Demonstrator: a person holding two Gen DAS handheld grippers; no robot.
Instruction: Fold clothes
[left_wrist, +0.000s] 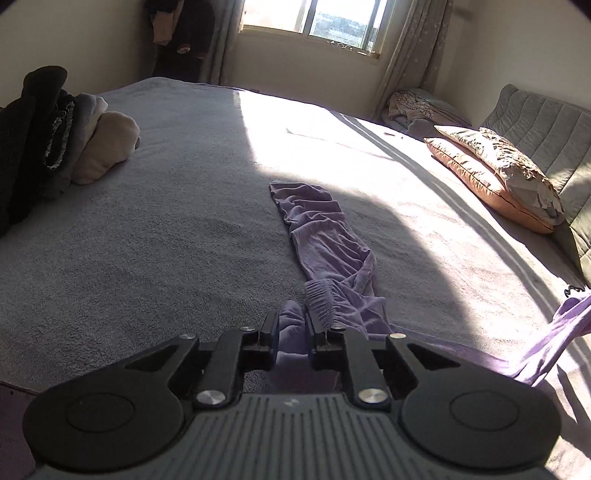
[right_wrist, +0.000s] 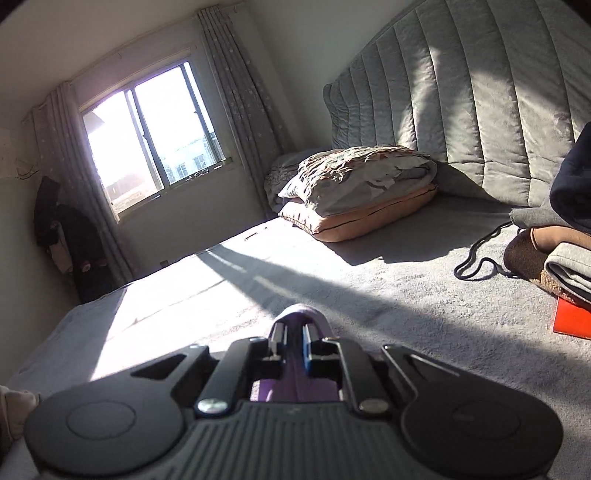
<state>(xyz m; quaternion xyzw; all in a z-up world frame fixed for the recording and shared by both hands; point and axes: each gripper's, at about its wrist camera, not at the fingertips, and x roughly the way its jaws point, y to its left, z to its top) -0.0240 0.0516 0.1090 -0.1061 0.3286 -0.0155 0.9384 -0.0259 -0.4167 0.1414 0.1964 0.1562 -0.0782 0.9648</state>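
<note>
The left gripper (left_wrist: 291, 328) is clamped on a bunched fold of purple pants (left_wrist: 325, 236), whose leg stretches wrinkled across the middle of the grey bed (left_wrist: 166, 221) toward its far edge under the window (left_wrist: 314, 22). The right gripper (right_wrist: 293, 339) pinches another part of the same purple cloth, lifted off the bed surface. A pile of folded clothes (left_wrist: 55, 136) sits by the bed's left edge, and two stacked pillows (right_wrist: 354, 192) lie against the padded headboard (right_wrist: 461, 92).
</note>
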